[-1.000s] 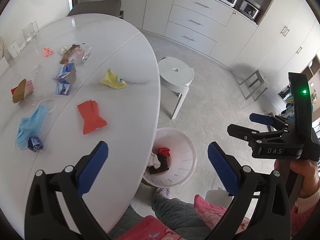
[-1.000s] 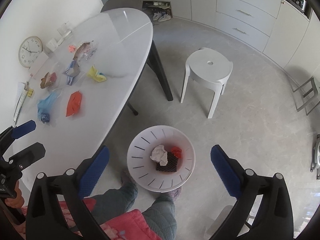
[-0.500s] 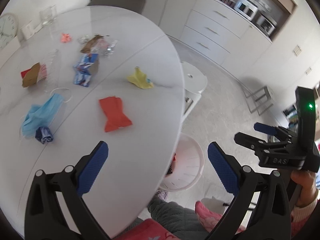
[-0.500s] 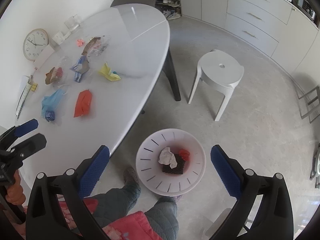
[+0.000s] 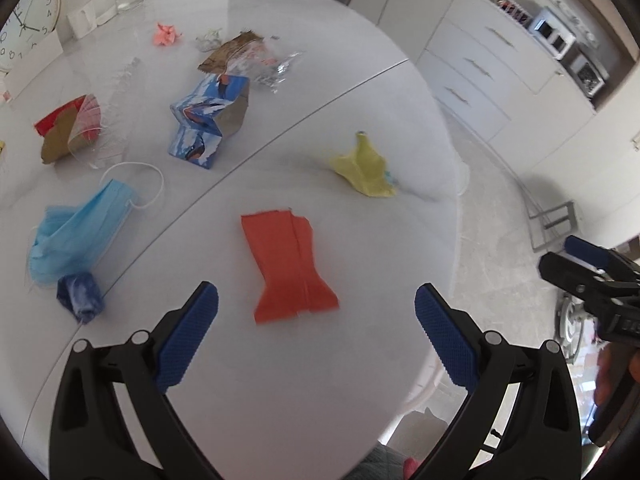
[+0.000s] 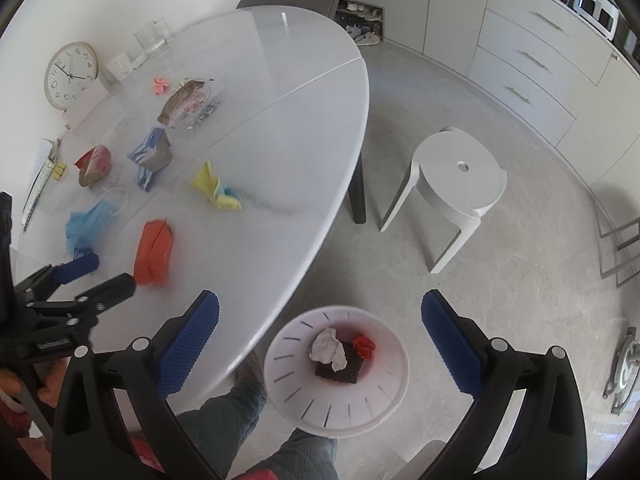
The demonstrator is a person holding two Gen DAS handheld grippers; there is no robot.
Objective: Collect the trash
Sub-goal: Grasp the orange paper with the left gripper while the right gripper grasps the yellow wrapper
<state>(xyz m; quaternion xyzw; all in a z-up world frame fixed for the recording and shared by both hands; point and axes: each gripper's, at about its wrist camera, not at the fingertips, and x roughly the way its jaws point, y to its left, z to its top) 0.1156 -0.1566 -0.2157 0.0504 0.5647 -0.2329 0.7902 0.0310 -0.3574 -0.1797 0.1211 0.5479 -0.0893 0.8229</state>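
Left gripper [image 5: 316, 316] hangs wide apart over the orange paper [image 5: 291, 264] on the counter [image 5: 280, 380]; right gripper [image 6: 320, 328], also spread, above the bin [image 6: 392, 396].

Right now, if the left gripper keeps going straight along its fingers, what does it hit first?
Most likely the flat orange folded paper on the white oval table: it lies just ahead of the open left gripper, roughly between its fingers. Height above the table is unclear.

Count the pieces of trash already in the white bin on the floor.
3 in the white bin: a crumpled white paper, a red scrap and a dark square piece beneath. More may be hidden underneath.
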